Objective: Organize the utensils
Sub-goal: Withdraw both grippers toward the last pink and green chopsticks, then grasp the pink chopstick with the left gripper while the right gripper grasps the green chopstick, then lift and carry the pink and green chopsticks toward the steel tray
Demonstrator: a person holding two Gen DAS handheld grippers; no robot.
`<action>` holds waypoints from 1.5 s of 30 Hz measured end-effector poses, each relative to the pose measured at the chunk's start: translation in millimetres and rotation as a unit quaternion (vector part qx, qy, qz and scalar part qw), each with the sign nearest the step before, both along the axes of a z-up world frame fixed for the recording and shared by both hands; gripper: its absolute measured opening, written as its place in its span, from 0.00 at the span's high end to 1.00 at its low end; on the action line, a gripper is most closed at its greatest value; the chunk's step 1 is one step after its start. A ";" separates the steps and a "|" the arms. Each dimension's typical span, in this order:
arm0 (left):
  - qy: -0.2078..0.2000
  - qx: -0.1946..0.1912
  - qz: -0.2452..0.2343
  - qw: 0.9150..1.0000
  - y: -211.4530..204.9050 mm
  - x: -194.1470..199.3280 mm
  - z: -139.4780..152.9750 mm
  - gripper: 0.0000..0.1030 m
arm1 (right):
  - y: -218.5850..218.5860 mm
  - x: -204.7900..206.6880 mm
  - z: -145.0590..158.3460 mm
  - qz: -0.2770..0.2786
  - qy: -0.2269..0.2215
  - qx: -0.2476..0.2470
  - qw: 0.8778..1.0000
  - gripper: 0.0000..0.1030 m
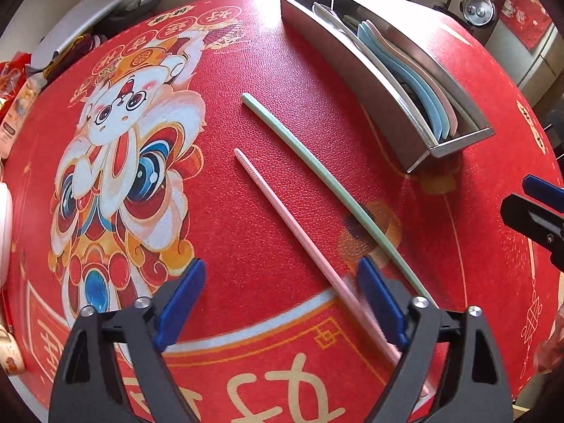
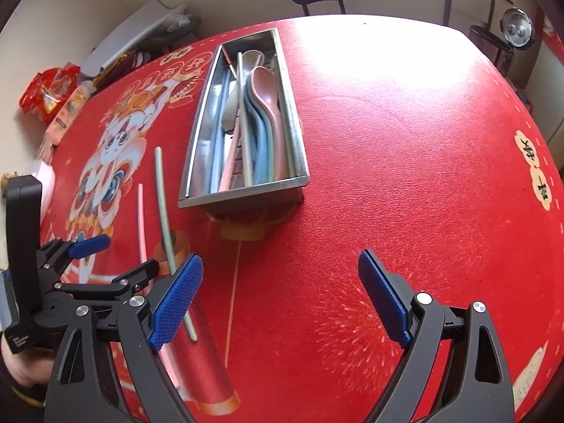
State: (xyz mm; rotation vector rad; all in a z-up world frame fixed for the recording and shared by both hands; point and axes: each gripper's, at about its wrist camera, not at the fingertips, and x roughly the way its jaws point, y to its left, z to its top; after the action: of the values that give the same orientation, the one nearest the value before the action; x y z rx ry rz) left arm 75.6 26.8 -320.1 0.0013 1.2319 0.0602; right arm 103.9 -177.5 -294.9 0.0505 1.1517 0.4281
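Left gripper jaws apart over the red mat, pink chopstick lying between them against the right pad, not clamped. Green chopstick lies on the mat just beside it, outside the jaws, near the steel tray holding spoons and more chopsticks. Right gripper wide apart, empty, over bare mat in front of the tray.
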 end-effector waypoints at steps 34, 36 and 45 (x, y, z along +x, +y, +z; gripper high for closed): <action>-0.023 -0.051 0.033 0.998 107.4 -54.0 5.0 0.89 | 164.3 -0.1 -26.5 0.168 -0.012 -0.125 0.978 0.94; -0.024 -0.051 0.036 0.998 106.6 -55.6 4.6 0.89 | 165.1 -4.4 -26.5 0.176 -0.010 -0.124 0.976 0.94; -0.023 -0.055 0.037 0.998 107.4 -56.6 5.8 0.87 | 135.9 -28.1 -26.8 0.175 0.035 -0.078 0.981 0.94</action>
State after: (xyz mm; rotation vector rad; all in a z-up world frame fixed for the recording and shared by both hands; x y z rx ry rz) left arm 19.0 134.1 -314.2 -0.1404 1.1875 0.0556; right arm 75.8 -41.6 -321.7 -0.2809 1.2640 0.6493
